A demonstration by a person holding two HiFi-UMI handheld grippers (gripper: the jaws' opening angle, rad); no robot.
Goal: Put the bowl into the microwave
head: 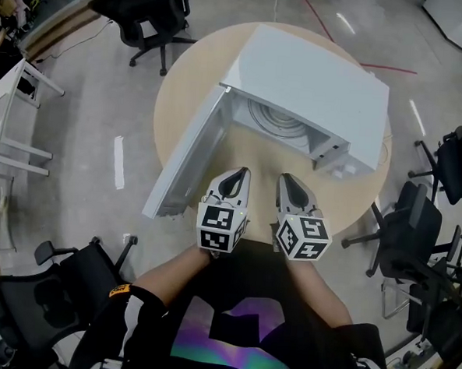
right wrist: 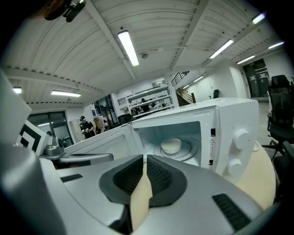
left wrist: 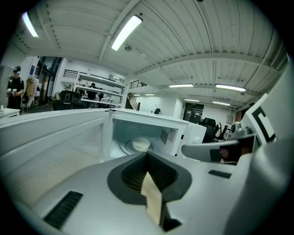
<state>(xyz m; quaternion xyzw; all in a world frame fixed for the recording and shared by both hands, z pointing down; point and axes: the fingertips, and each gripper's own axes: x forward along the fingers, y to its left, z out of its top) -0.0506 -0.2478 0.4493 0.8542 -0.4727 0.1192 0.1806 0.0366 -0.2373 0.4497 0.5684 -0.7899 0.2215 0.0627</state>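
A white microwave point(head: 315, 91) stands on a round wooden table point(head: 263, 162), its door point(head: 182, 157) swung wide open to the left. A small cream bowl point(left wrist: 140, 144) point(right wrist: 171, 146) sits on the glass turntable point(head: 278, 120) inside. My left gripper point(head: 233, 181) and right gripper point(head: 291, 187) rest side by side near the table's front edge, in front of the opening. Both are shut with nothing between their jaws, well short of the bowl.
The microwave's two knobs point(right wrist: 239, 149) are on its right panel. Office chairs point(head: 147, 19) point(head: 422, 246) point(head: 36, 300) stand round the table. A white desk point(head: 12, 120) is at the left. People stand far off in the background point(left wrist: 16, 87).
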